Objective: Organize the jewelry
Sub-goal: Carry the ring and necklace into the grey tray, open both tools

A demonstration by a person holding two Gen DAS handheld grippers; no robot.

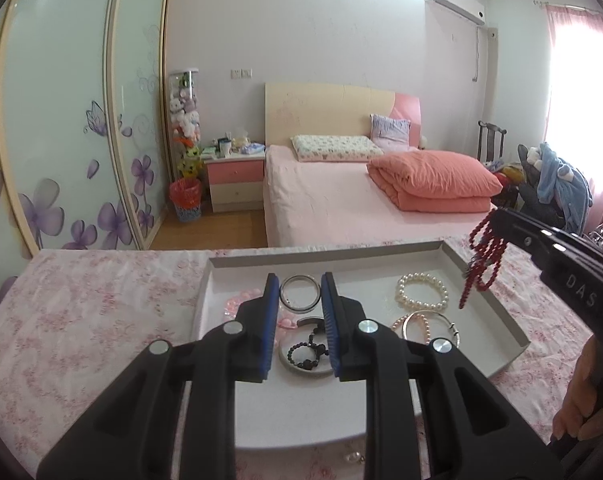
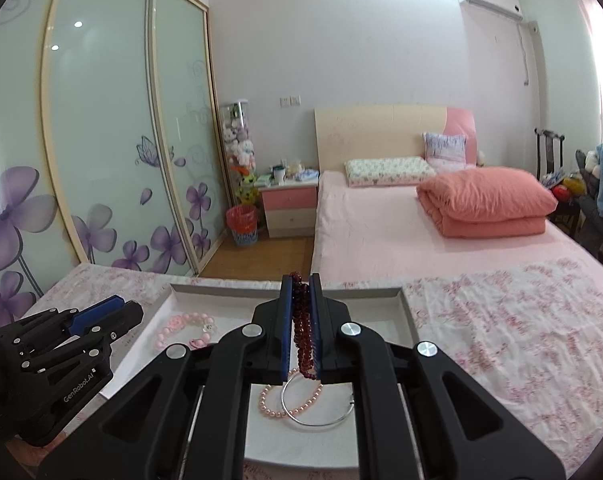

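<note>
A shallow white tray on a floral cloth holds jewelry: a silver bangle, a black bead bracelet, a white pearl bracelet, a pink pearl strand with a thin silver hoop and pink pieces. My left gripper is open and empty above the tray. My right gripper is shut on a dark red bead necklace, held above the tray; in the left wrist view the necklace hangs over the tray's right rim. The pink strand and hoop lie below it.
The tray sits on a table with a pink floral cloth. A loose pearl piece lies on the cloth near the tray's front. Behind are a bed, a nightstand and sliding wardrobe doors.
</note>
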